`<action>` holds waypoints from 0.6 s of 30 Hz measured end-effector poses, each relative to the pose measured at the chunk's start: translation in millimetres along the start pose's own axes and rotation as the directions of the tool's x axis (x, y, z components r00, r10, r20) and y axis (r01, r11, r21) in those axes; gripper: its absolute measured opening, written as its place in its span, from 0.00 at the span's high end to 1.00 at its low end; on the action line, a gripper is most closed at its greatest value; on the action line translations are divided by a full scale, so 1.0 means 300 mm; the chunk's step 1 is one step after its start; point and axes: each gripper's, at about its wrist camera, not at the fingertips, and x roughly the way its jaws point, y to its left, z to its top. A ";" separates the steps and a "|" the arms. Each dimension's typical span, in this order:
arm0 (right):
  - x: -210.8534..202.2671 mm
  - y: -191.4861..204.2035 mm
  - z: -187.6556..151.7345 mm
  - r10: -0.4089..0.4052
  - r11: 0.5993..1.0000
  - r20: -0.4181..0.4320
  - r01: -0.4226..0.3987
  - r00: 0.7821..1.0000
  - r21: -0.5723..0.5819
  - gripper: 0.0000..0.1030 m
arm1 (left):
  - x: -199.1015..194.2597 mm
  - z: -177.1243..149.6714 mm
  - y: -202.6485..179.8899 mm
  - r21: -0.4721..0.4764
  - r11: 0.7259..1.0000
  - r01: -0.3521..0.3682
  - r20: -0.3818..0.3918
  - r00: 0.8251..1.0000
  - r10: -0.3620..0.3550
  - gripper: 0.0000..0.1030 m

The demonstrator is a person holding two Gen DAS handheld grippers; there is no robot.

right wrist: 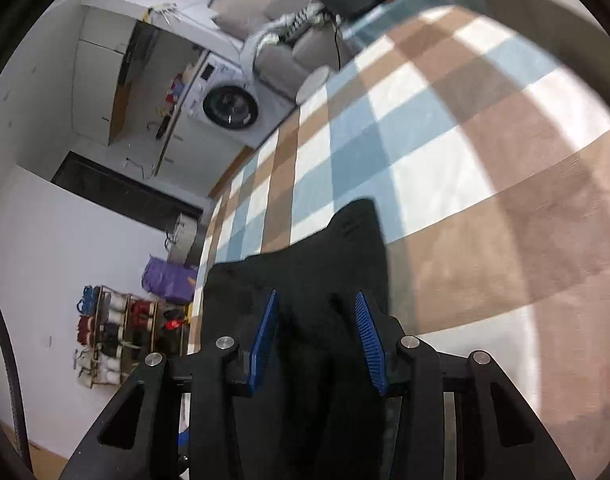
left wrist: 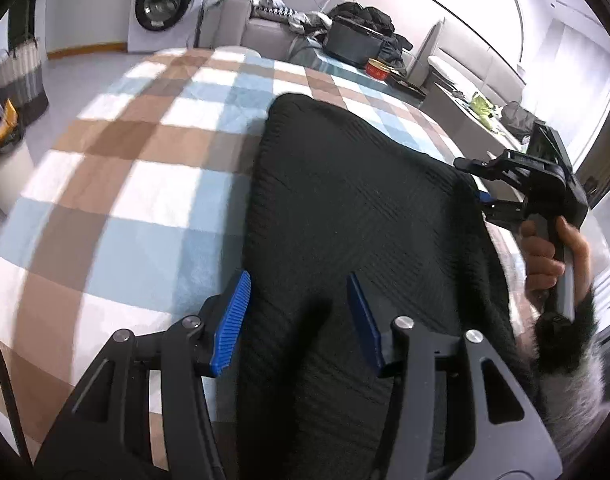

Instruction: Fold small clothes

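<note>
A black ribbed knit garment [left wrist: 345, 200] lies flat on a blanket [left wrist: 145, 184] checked in white, blue and brown. My left gripper [left wrist: 297, 312] hovers over the garment's near left part, open, its blue pads [left wrist: 231, 320] apart with only flat cloth below. At the garment's right edge is my right gripper [left wrist: 471, 182], held by a hand [left wrist: 545, 256], fingers spread. In the right wrist view the right gripper [right wrist: 317, 340] stands open above the black garment [right wrist: 305, 264], and the cloth runs under both pads [right wrist: 265, 340] without being pinched.
Beyond the blanket stand a washing machine [left wrist: 163, 4], a grey sofa [left wrist: 265, 28] heaped with clothes, a black box [left wrist: 353, 40] and a red tin [left wrist: 377, 68]. A striped basket [left wrist: 17, 76] is at the left. A shoe rack [right wrist: 121, 336] and purple bag [right wrist: 169, 280] line the wall.
</note>
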 end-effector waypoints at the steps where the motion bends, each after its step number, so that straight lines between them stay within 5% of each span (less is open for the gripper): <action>1: 0.001 0.007 -0.010 -0.003 1.000 0.001 0.003 1.000 -0.010 0.60 | -0.004 0.000 0.000 0.013 1.000 -0.014 0.006 1.000 0.014 0.47; 7: 0.001 0.114 0.006 -0.103 0.973 0.139 0.129 0.985 -0.190 0.89 | 0.006 -0.004 0.027 -0.008 1.000 0.007 -0.006 1.000 -0.007 0.42; 10: -0.076 0.221 -0.032 0.098 0.913 0.204 -0.007 0.974 -0.408 0.95 | 0.005 -0.008 0.027 -0.003 1.000 0.006 -0.003 1.000 -0.006 0.42; 11: -0.096 0.259 -0.052 0.106 0.877 0.223 0.015 0.969 -0.481 0.95 | 0.005 -0.007 0.029 -0.006 1.000 0.004 -0.003 1.000 -0.004 0.42; 13: -0.082 0.297 -0.067 0.026 0.832 0.230 0.107 0.973 -0.544 0.95 | 0.011 -0.005 0.033 -0.014 1.000 0.006 -0.003 1.000 -0.006 0.42; 15: -0.016 0.261 -0.045 -0.174 0.821 0.239 0.275 0.955 -0.500 0.95 | 0.016 -0.005 0.036 -0.017 1.000 0.005 -0.011 1.000 -0.005 0.42; 17: 0.038 0.200 -0.009 -0.294 0.836 0.195 0.350 0.936 -0.421 0.94 | 0.014 -0.006 0.036 -0.020 1.000 0.003 -0.014 1.000 -0.003 0.42; 18: 0.047 0.134 0.007 -0.281 0.886 0.130 0.309 0.951 -0.347 0.93 | 0.014 -0.006 0.036 -0.018 1.000 0.003 -0.012 1.000 -0.003 0.42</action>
